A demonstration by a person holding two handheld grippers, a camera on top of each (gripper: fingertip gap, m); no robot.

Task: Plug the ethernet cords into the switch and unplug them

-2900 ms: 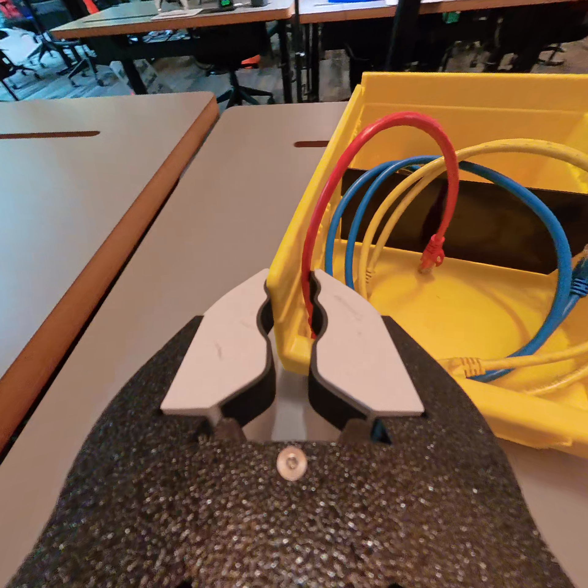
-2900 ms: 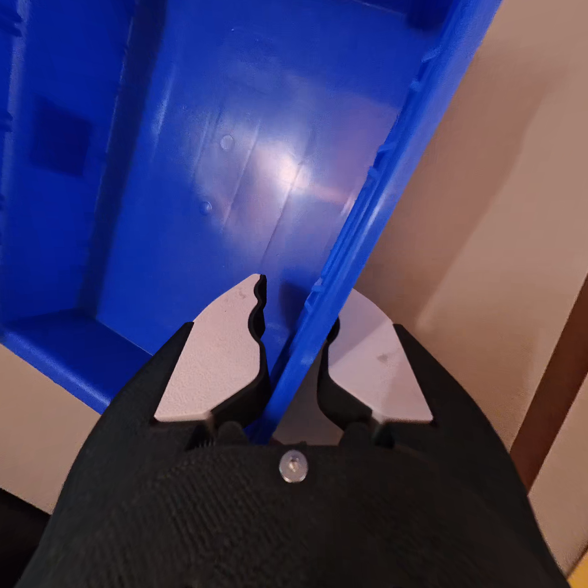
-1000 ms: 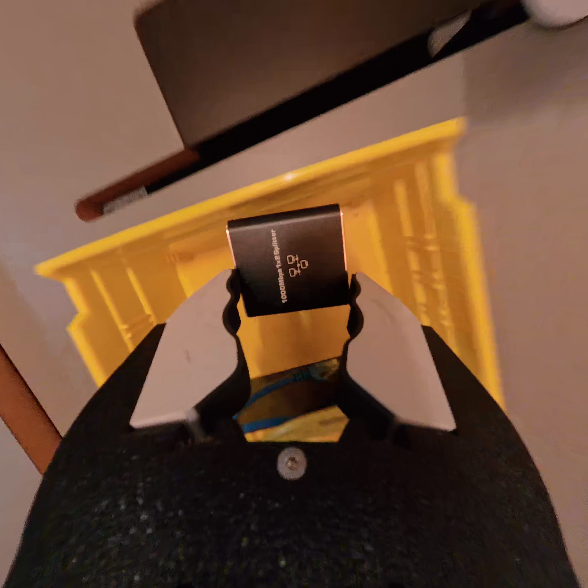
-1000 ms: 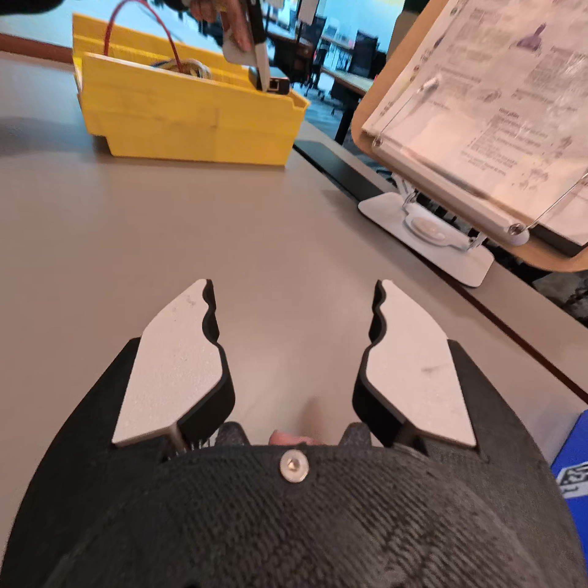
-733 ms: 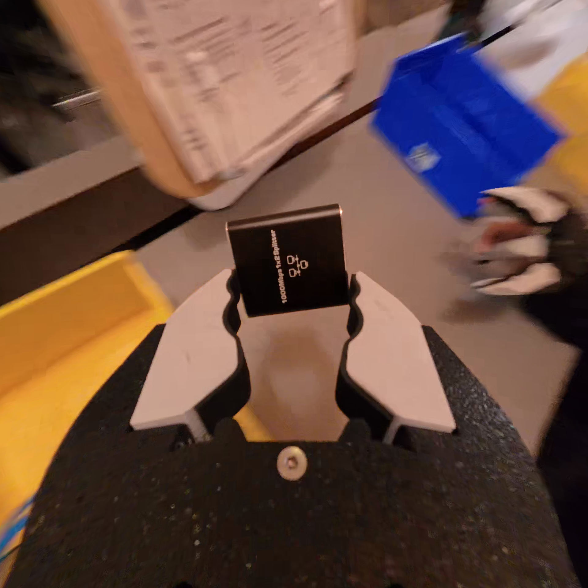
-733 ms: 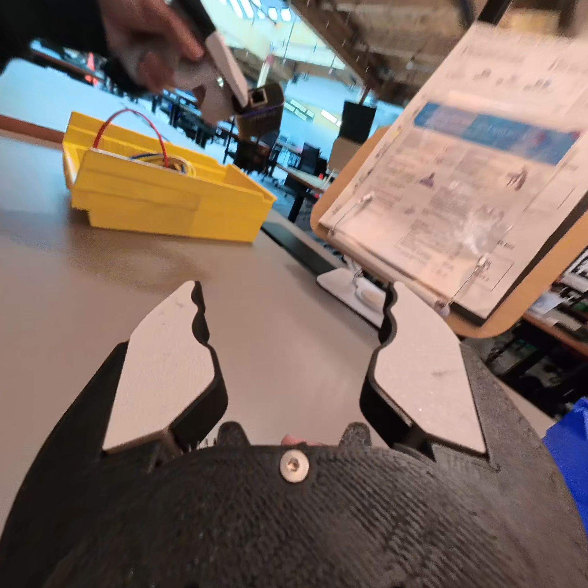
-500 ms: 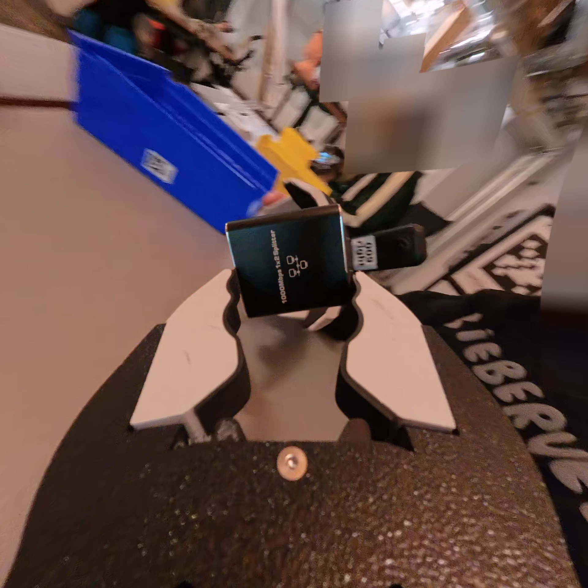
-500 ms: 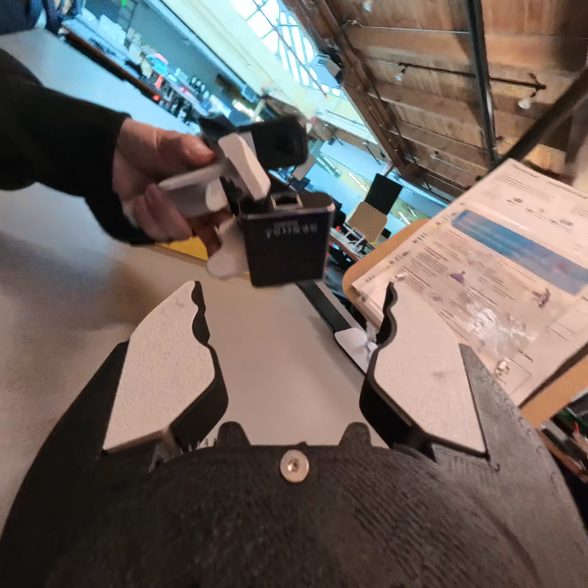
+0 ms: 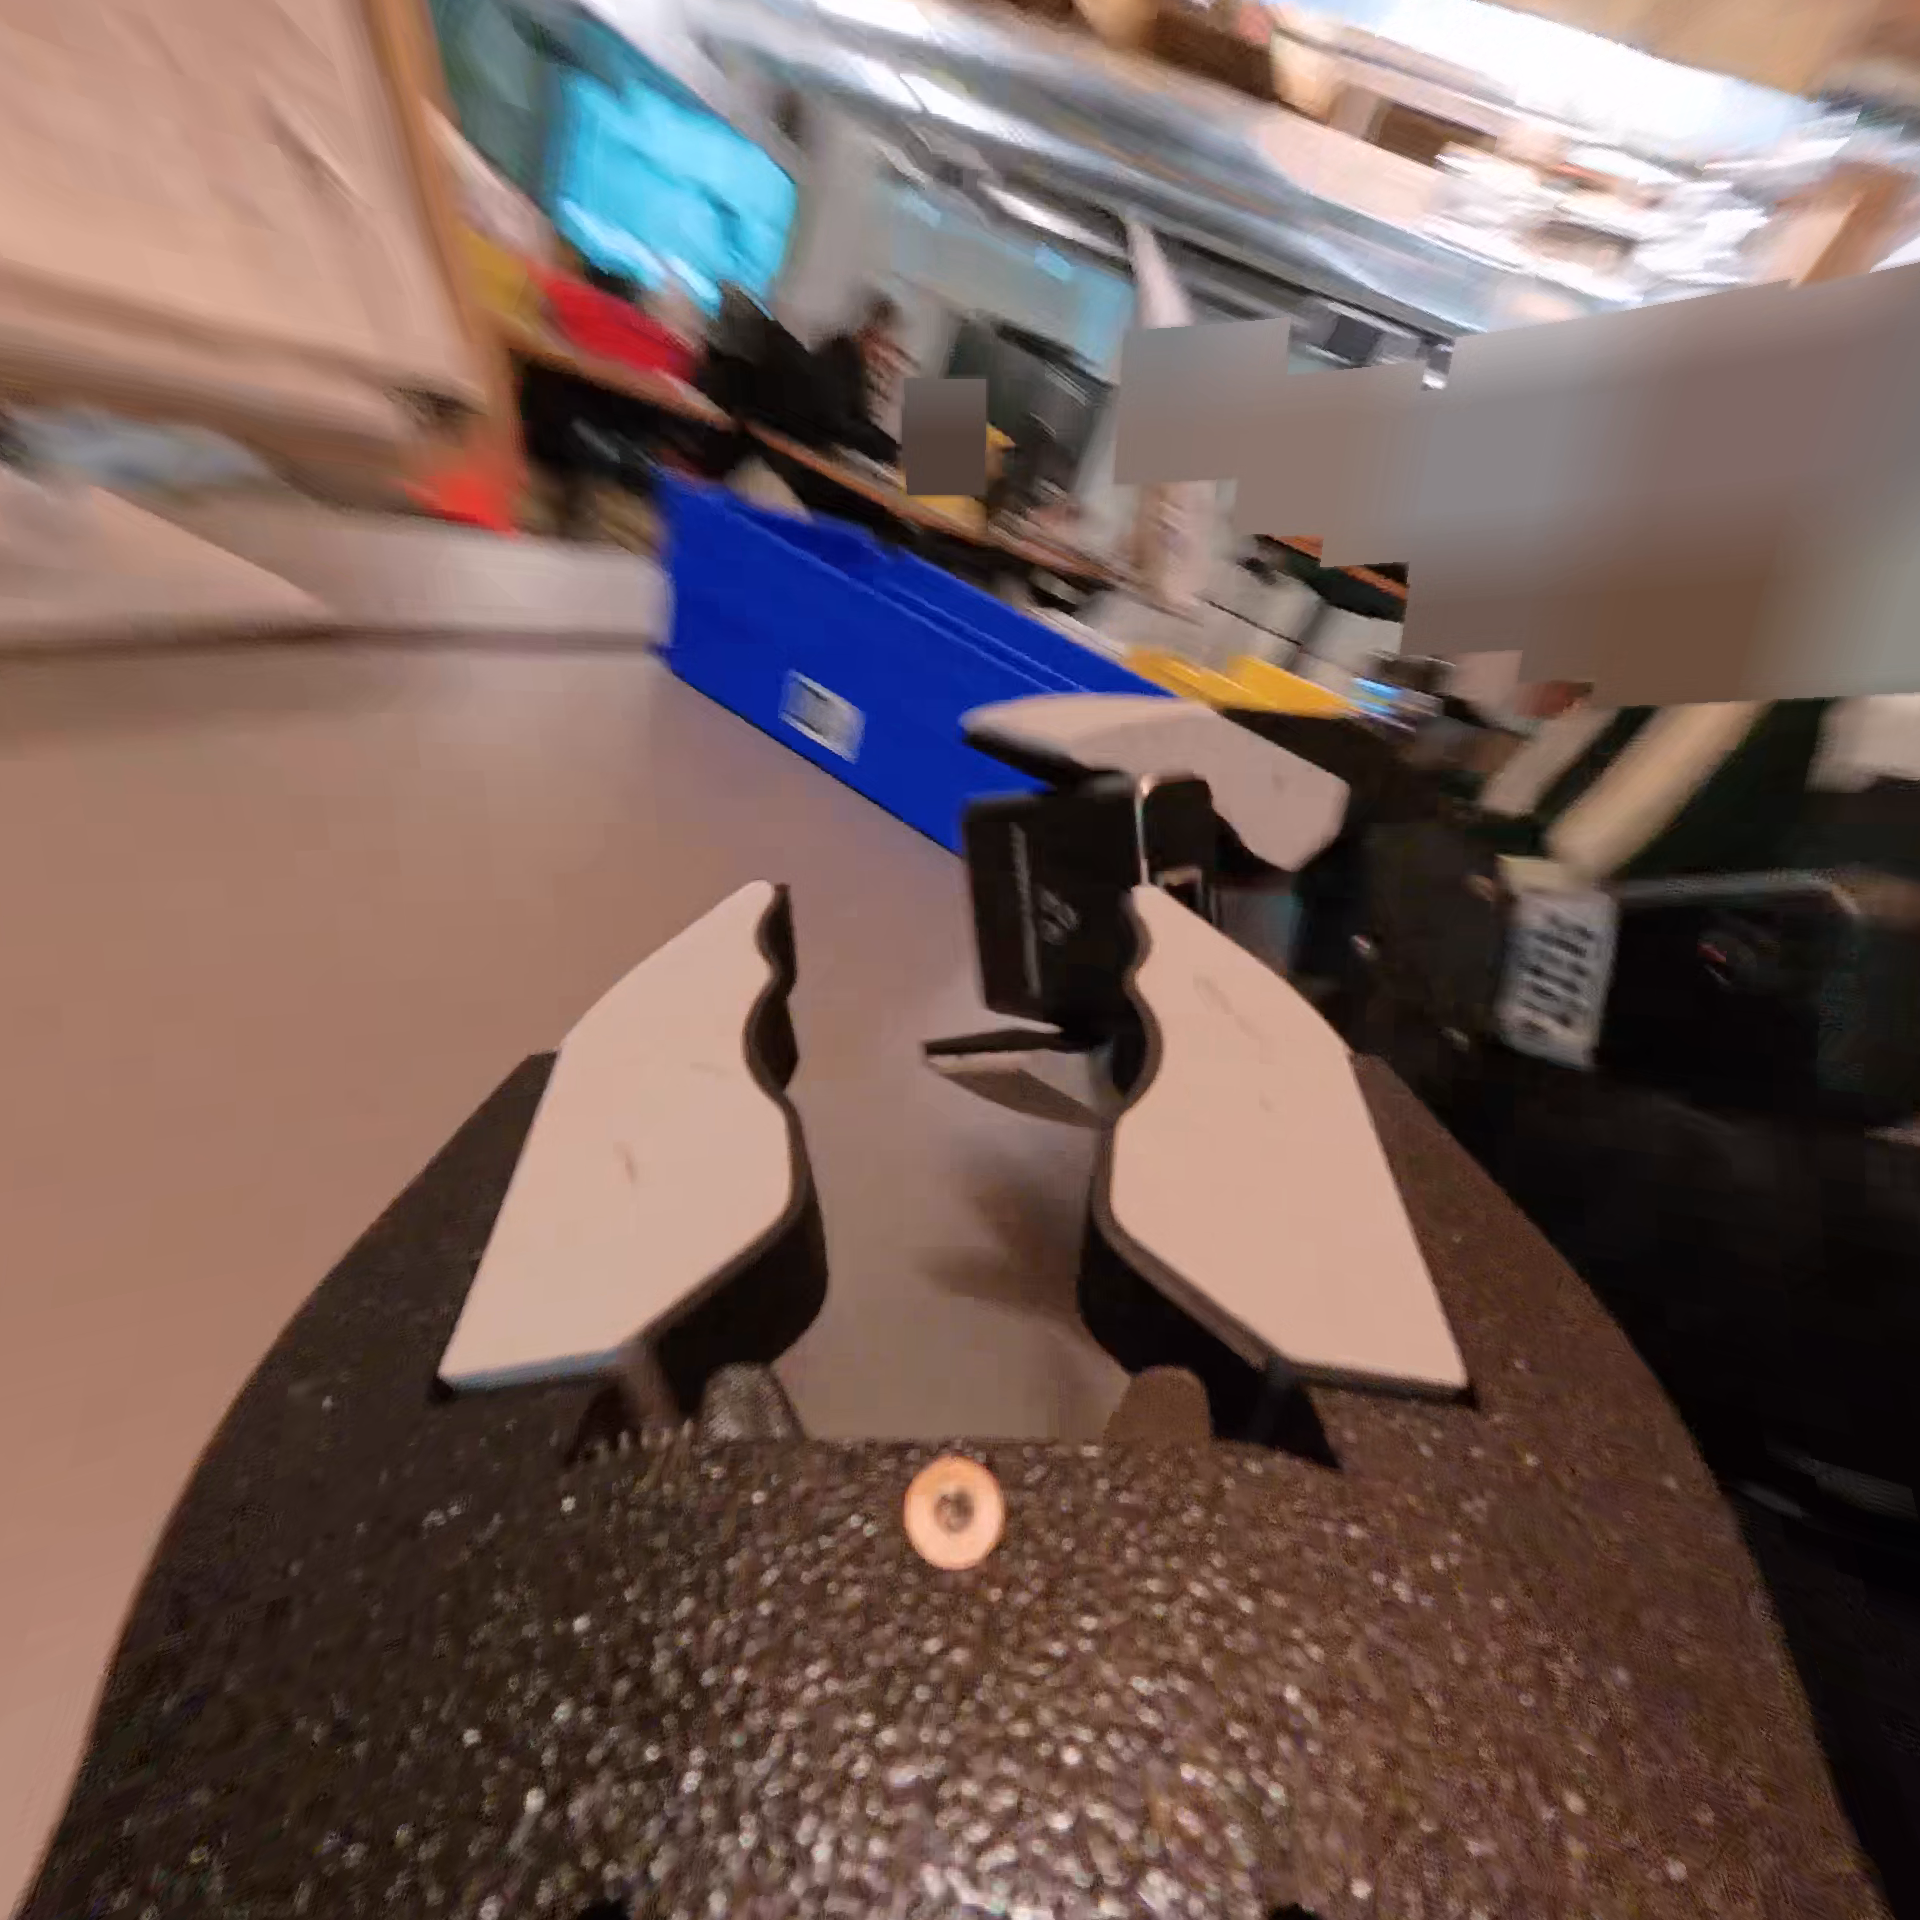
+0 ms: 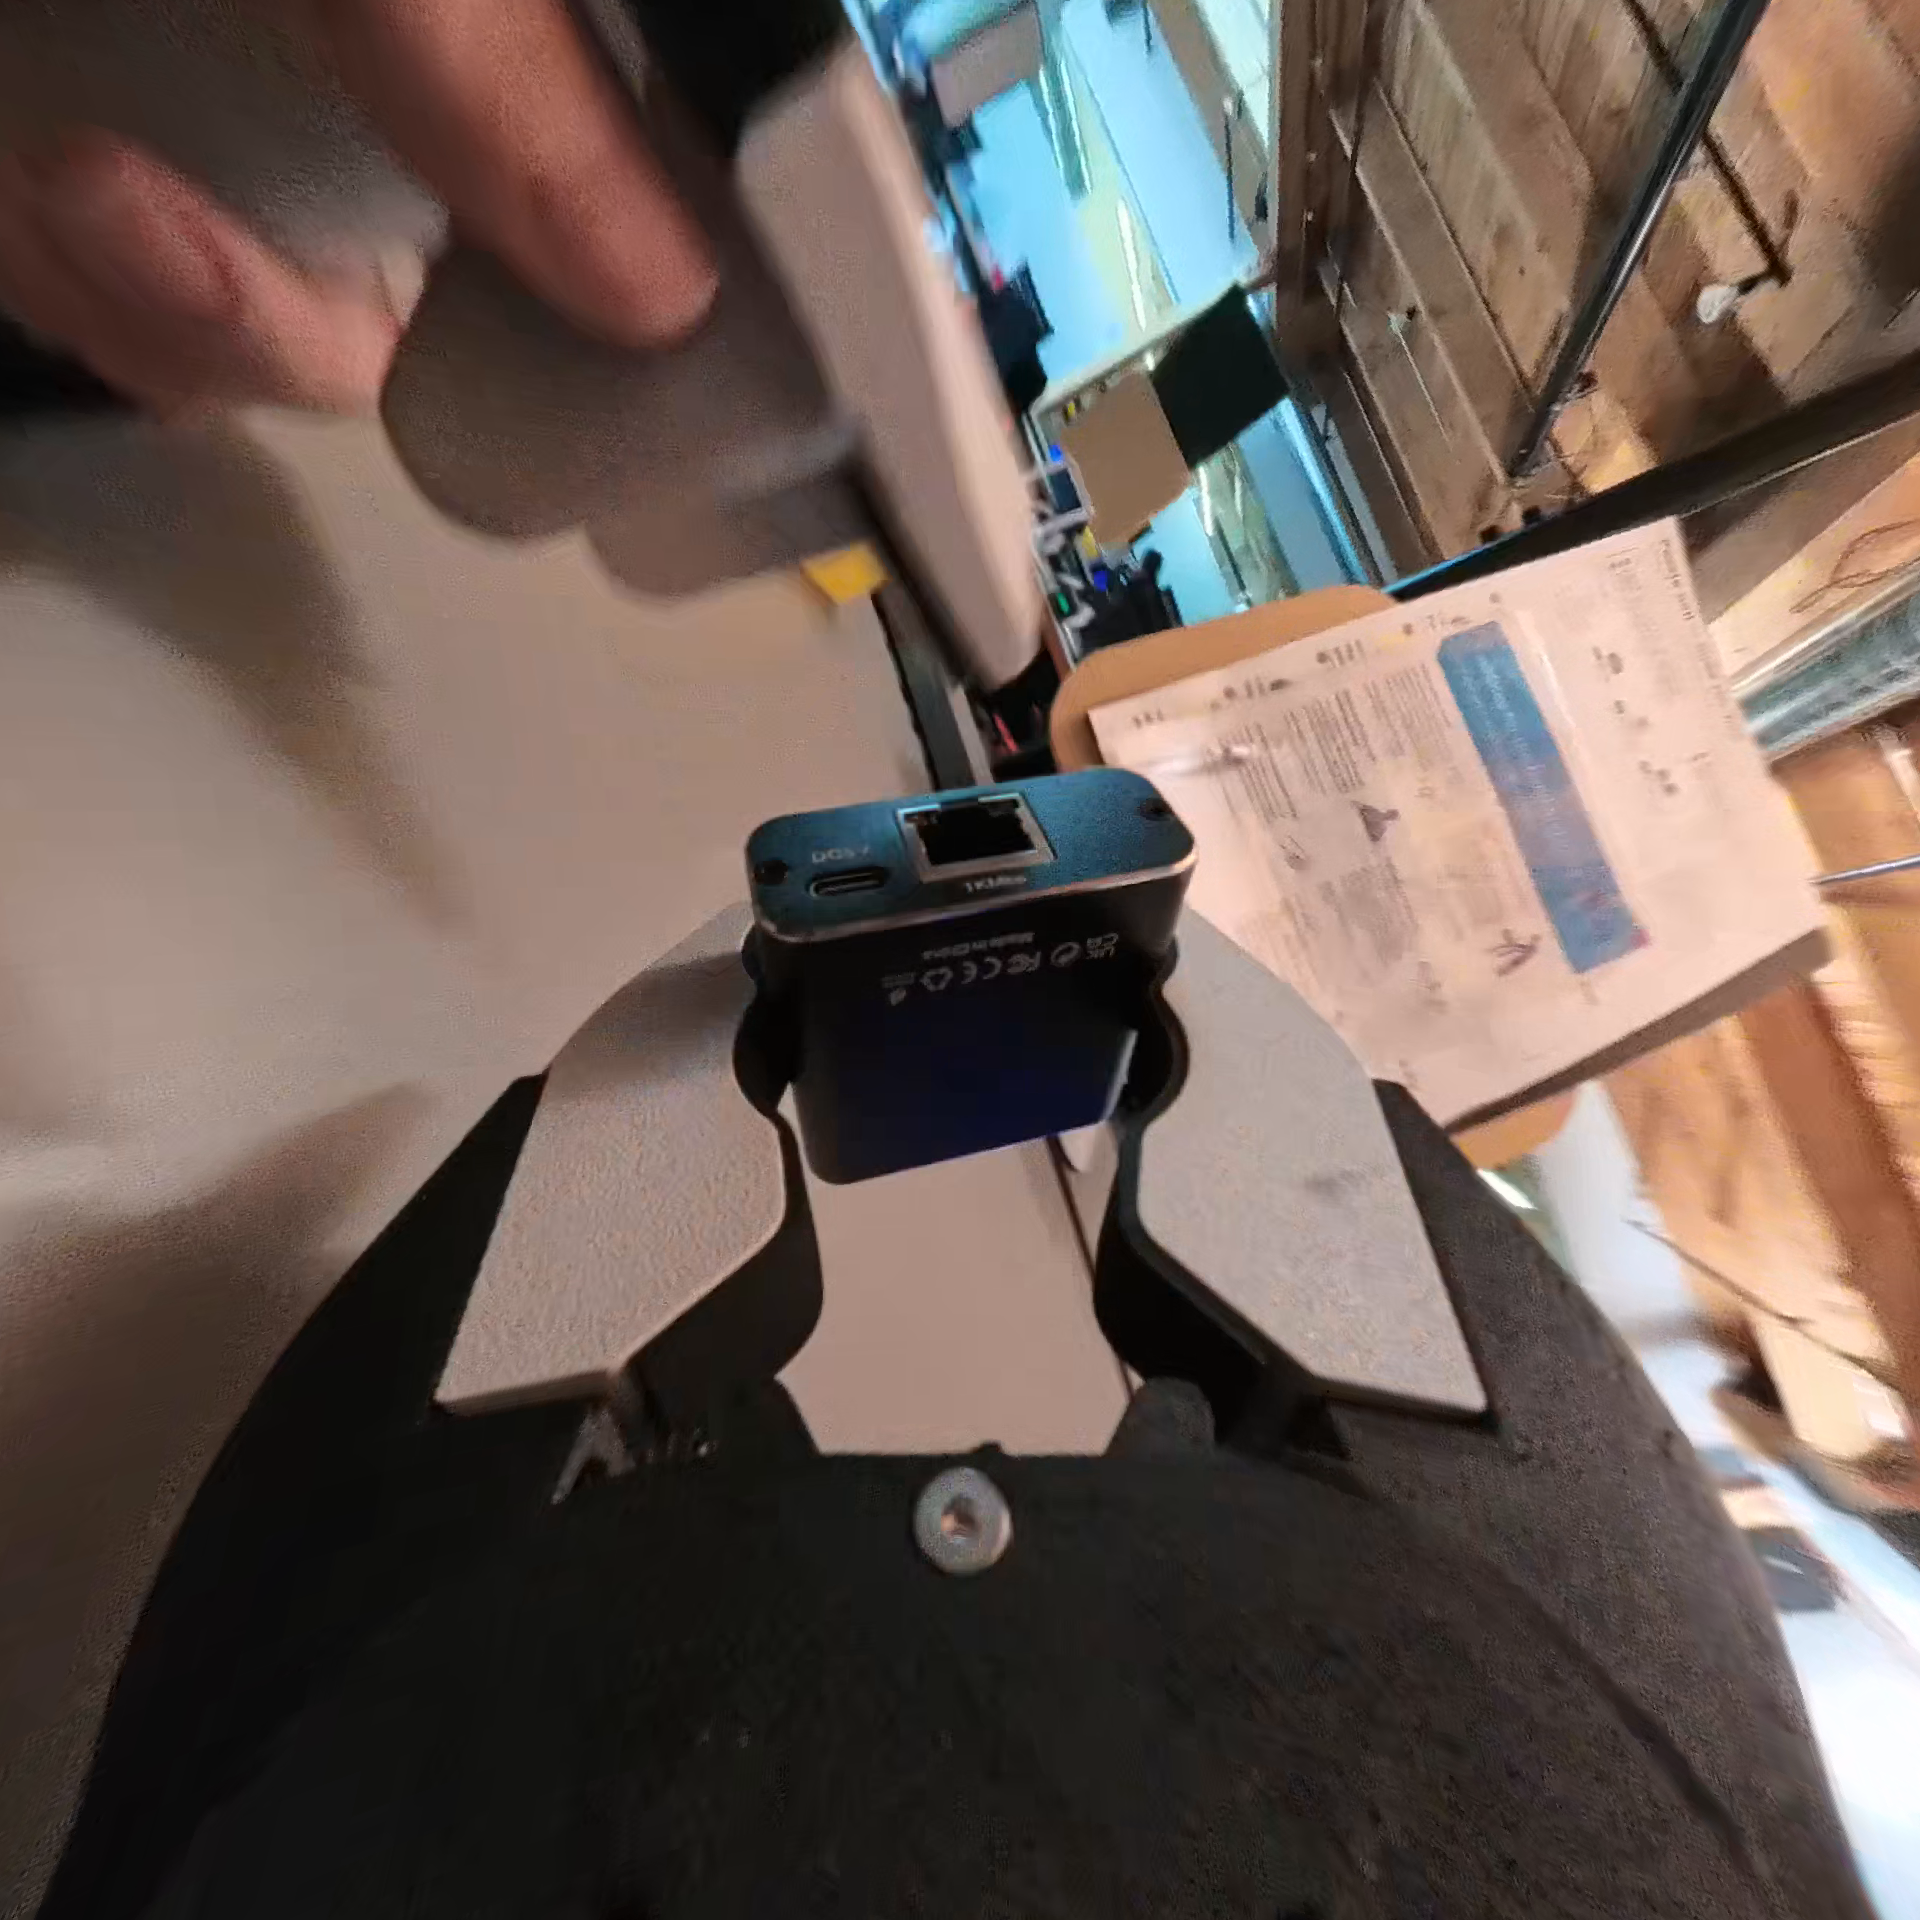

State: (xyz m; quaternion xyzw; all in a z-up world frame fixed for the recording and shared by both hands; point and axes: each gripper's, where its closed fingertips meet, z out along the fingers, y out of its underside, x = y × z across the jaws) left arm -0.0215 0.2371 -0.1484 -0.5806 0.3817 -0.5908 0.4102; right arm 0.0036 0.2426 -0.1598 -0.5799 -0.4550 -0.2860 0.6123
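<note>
A grey desk (image 9: 312, 831) carries a blue bin (image 9: 883, 686). The right gripper (image 10: 961, 997) clamps the black switch (image 10: 961, 997) above the desk, ports facing away. The left gripper (image 9: 956, 956) stands spread, grasping nothing, just beside it.

The right gripper (image 10: 961, 997) is clamped on a small black ethernet switch (image 10: 961, 997), both fingers pressing its sides. The switch's end face shows one ethernet port and a smaller slot beside it. Above and left of the switch, a blurred hand (image 10: 343, 197) grips the other gripper's handle. Right of the switch stands a printed sheet on a wooden board (image 10: 1475, 842).
</note>
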